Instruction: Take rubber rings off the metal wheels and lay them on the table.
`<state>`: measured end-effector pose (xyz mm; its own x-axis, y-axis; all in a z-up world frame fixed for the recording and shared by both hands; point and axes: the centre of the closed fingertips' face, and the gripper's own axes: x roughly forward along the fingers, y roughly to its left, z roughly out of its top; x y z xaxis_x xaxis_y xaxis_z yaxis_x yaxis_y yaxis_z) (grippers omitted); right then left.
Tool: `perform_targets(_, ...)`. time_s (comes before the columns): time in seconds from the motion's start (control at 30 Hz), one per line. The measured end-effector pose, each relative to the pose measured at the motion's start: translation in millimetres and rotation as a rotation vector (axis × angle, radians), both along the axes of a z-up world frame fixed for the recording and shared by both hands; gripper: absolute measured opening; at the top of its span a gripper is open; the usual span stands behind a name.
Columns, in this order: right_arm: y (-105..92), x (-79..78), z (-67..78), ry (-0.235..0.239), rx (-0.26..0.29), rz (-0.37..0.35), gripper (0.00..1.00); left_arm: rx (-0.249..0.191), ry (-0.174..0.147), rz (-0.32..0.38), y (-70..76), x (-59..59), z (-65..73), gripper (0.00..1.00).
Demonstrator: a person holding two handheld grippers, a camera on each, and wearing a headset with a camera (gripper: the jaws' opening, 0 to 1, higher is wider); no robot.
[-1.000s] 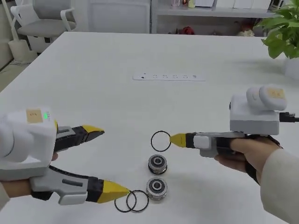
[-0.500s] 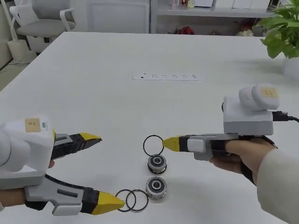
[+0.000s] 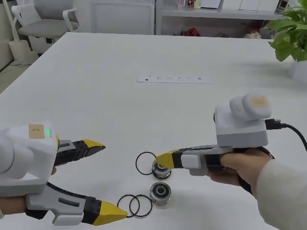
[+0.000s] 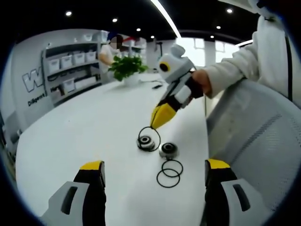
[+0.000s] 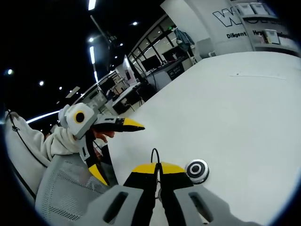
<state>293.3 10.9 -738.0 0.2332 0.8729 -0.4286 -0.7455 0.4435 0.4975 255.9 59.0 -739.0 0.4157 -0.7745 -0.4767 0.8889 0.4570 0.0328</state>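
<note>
My right gripper [image 3: 160,159] is shut on a black rubber ring [image 3: 145,163] and holds it low over the table, just left of the farther metal wheel [image 3: 161,168]. A second wheel [image 3: 160,190] sits nearer to me. Two loose rings [image 3: 135,205] lie overlapping on the table beside it. At the lower left, my left gripper [image 3: 102,179] stands open and holds nothing, its lower fingertip close to the loose rings. The left gripper view has both wheels [image 4: 146,143] [image 4: 168,149], the held ring [image 4: 148,136] and the right gripper [image 4: 160,117]. In the right gripper view the ring [image 5: 154,155] stands edge-on.
A white power strip [image 3: 173,79] lies flat at mid-table. A green plant [image 3: 290,33] stands at the far right edge. An office chair [image 3: 43,19] and shelving sit beyond the table. The white tabletop [image 3: 120,105] stretches wide around the wheels.
My right gripper has carried the ring left and down, from beyond the wheels to just beside the farther wheel. The left gripper stays open in nearly the same place.
</note>
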Motion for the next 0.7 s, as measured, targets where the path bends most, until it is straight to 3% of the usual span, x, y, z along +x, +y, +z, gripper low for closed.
perform_targets(0.37,19.1,-24.1,-16.7,0.001,-0.052,0.100,0.00,0.001,0.013,-0.010,-1.2,-3.1,-2.2,0.91)
perform_targets(0.7,27.9,-38.5,-28.7,0.009,-0.080,0.144,0.00,0.015,0.022,-0.028,-2.6,-6.5,-5.8,0.91)
